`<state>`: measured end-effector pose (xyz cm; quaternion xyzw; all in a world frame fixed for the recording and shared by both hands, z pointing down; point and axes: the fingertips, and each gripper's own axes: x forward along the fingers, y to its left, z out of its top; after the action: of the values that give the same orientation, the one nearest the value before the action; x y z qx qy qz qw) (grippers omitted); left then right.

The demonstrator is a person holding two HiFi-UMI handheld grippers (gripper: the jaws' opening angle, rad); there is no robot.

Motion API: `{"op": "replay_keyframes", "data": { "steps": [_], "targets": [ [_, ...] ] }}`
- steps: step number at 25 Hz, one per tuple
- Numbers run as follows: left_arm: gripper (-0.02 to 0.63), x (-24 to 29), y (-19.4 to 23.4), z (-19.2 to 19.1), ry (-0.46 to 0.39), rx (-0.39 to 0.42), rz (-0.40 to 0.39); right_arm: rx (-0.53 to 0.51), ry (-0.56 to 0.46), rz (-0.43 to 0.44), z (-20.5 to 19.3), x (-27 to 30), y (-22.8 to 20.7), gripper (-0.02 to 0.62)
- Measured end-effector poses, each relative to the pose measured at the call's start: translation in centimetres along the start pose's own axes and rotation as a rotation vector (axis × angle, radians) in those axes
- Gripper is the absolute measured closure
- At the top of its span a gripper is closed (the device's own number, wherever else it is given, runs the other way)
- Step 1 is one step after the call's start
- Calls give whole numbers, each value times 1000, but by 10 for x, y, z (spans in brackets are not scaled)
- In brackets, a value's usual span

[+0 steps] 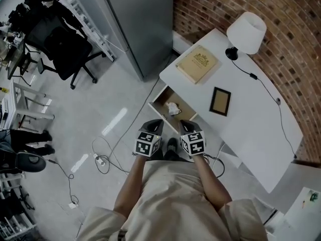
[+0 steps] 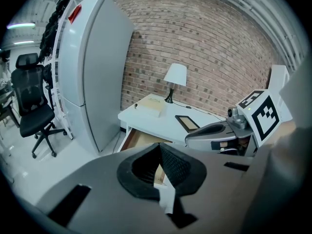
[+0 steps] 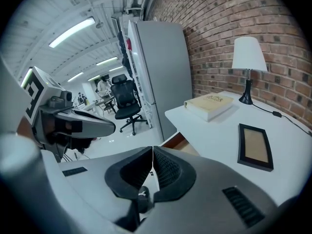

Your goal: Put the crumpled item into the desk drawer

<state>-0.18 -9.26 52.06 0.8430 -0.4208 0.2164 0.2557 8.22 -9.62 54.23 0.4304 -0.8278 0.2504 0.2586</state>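
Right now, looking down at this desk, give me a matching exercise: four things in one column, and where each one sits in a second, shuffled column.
Things:
1. crumpled paper
2. book
3. picture frame
4. lamp

Places:
A. at the far end, beside the brick wall
B. inside the open drawer
C. lying flat in the middle of the desk
D. on the corner nearest the grey cabinet

Pairs: 1-B, 2-D, 3-C, 4-A

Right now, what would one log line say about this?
drawer: open | crumpled item: inside drawer | left gripper: shut, empty | right gripper: shut, empty
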Motion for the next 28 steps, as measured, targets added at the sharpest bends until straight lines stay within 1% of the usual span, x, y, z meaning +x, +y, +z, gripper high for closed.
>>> {"op": "replay_keyframes", "data": {
  "steps": [3,8,10,21,28],
  "targets": [
    [591,1,-2,-1,-1,1,-5,-5,4,20,-1,-1,3,568],
    [591,4,-5,2,-4,7,-13,-16,27,119,-5,1,17,571],
    [591,5,-5,4,-8,9,-14,-19,29,131,-5,1,19,571],
    [591,6,-3,4,-9,-1,-15,-20,44,75,-7,2,5,571],
    [591,9,-6,6,-8,11,-16,-12,53,64,-10,1,-1,571]
  ]
}}
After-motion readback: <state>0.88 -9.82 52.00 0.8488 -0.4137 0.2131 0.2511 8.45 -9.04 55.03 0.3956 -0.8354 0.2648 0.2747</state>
